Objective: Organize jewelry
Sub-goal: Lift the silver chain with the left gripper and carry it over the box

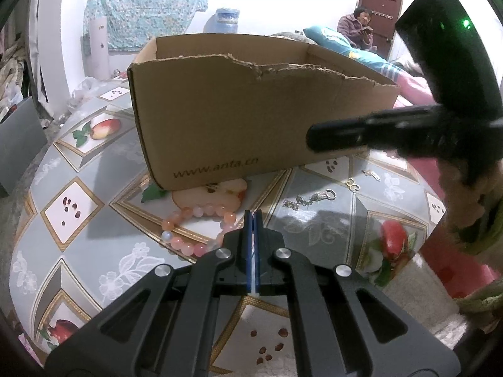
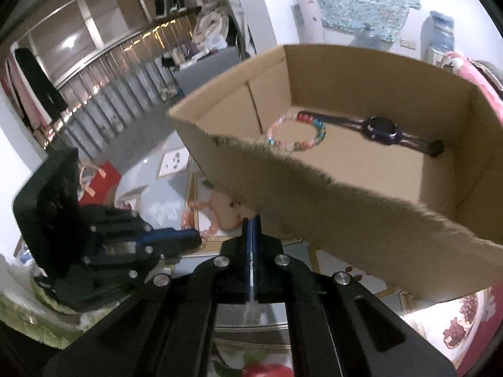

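Note:
A brown cardboard box (image 1: 251,106) stands on the patterned table; it also shows in the right wrist view (image 2: 361,220). Inside it lie a multicoloured bead bracelet (image 2: 297,133) and a purple watch (image 2: 385,130). A pink bead bracelet (image 1: 196,229) lies on the table in front of the box, just ahead of my shut left gripper (image 1: 253,215). A silver chain (image 1: 309,199) and small gold pieces (image 1: 353,183) lie to the right. My right gripper (image 2: 251,220) is shut with nothing seen in it, above the box's near wall.
The table is covered with a fruit-pattern cloth (image 1: 75,207). The right gripper's body (image 1: 408,128) hangs across the right of the left view. A person (image 1: 358,26) sits far behind. A railing (image 2: 110,72) and clothes stand at the back.

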{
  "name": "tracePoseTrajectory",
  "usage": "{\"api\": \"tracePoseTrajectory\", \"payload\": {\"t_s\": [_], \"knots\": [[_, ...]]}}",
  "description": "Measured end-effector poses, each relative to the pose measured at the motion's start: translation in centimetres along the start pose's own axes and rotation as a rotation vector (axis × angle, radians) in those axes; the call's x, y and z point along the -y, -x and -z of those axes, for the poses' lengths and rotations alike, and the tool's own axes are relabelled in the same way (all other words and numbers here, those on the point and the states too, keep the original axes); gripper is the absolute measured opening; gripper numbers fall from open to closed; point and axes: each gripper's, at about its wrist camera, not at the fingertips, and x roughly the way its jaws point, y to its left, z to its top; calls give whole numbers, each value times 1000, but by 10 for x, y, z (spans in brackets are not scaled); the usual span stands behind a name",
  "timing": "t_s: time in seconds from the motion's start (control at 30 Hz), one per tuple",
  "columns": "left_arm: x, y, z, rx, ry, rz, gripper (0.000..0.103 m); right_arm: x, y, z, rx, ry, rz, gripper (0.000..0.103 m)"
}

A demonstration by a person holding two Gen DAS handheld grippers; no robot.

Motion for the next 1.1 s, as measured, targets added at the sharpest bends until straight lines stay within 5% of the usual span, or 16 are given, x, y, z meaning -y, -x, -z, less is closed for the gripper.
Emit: {"api": "tracePoseTrajectory", "payload": {"t_s": [0.3, 0.7, 0.83, 1.1], "knots": [[4, 3, -1, 2, -11, -6, 0, -10, -19, 10, -95, 76, 25, 12], [1, 4, 1, 0, -5, -8, 0, -24, -56, 22, -207, 232, 95, 12], [1, 4, 1, 0, -2, -7, 0, -28, -62, 20, -230, 247, 86, 4], [-1, 5, 2, 8, 0, -16, 0, -4, -46, 9, -171, 46, -10, 2]]}}
